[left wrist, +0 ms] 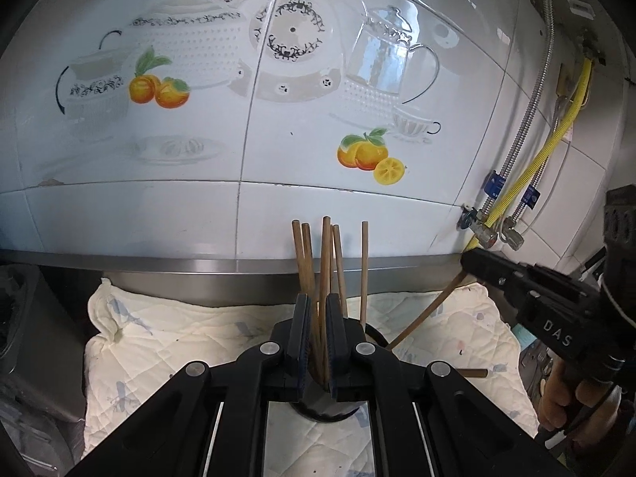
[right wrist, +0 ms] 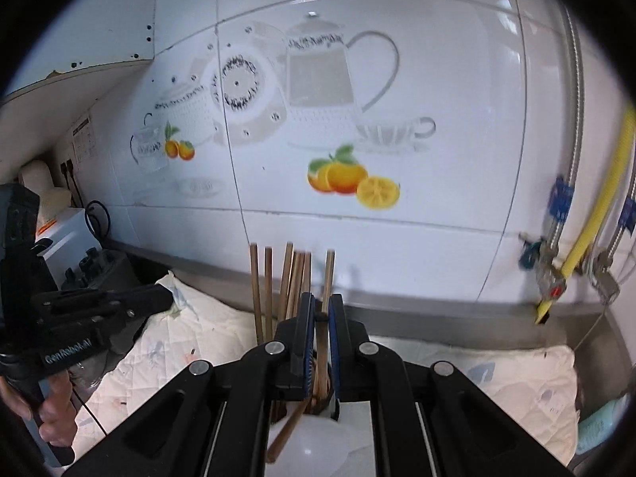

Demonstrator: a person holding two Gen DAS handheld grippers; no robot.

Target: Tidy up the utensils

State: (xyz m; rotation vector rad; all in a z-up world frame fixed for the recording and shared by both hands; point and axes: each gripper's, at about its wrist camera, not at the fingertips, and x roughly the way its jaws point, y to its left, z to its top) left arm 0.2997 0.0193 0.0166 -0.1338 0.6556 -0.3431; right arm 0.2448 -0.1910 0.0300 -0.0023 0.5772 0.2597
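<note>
"DAS" on right gripper (left wrist: 473,264) — apparently "GenRobot.AI" on left gripper (right wrist: 167,298)

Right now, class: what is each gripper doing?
Left gripper: nearly shut around the chopsticks; grip cannot be told.
Right gripper: shut on one chopstick.

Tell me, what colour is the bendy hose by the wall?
Yellow hose, clearest in the right wrist view.

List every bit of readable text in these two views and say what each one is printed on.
"D A S": on the body of the right tongs, seen from the left wrist view.
"GenRobot.AI": on the body of the left tongs, seen from the right wrist view.
Wall notice: too small to read.
Blue pipe tags: print too small to read.
</note>
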